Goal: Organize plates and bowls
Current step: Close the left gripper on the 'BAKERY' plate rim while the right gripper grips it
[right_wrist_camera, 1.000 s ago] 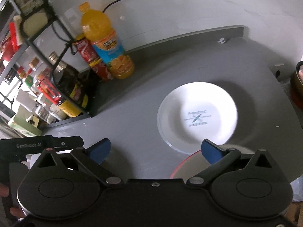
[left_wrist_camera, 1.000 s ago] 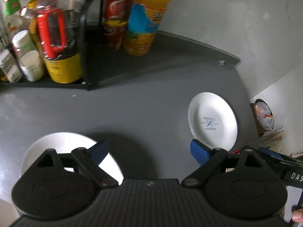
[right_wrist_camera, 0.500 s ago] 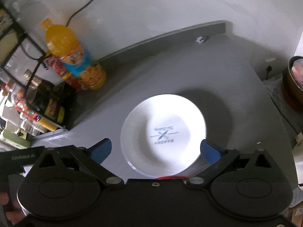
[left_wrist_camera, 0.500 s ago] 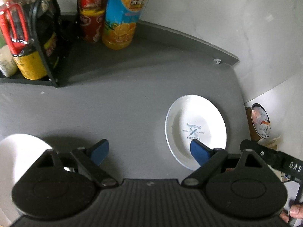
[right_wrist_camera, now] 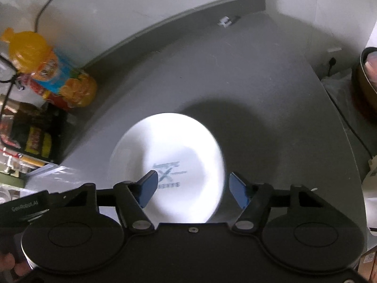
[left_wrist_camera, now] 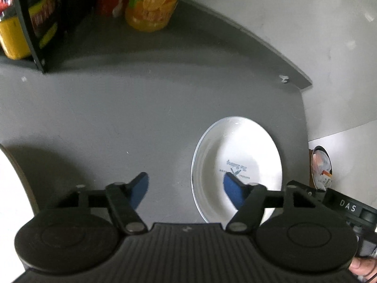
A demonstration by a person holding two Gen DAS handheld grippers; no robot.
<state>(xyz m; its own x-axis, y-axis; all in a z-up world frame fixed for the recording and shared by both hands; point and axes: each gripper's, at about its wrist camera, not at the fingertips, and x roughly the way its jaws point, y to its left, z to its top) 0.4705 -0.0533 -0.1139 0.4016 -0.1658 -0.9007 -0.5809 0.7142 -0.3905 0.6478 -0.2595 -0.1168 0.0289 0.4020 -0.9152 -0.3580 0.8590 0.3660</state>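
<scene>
round glossy white plate with a blue printed logo (right_wrist_camera: 179,155) lying flat on the matte grey countertop (right_wrist_camera: 271,108), under the spread, empty blue-padded right gripper (right_wrist_camera: 191,188). beside the left gripper (left_wrist_camera: 186,189), also agape and empty. curved white rim of another dish (left_wrist_camera: 9,188) far left.

Both cameras sit behind their own fingers and look steeply down onto the grey table (left_wrist_camera: 146,108) from fairly close. The left wrist view faces the back wall, with the white plate (left_wrist_camera: 245,155) to its right. The right wrist view faces the same wall with that plate (right_wrist_camera: 174,146) almost centred under it. Both views share the plate, the orange drink bottle (left_wrist_camera: 153,7) (right_wrist_camera: 54,70) and the table's raised back edge.
</scene>
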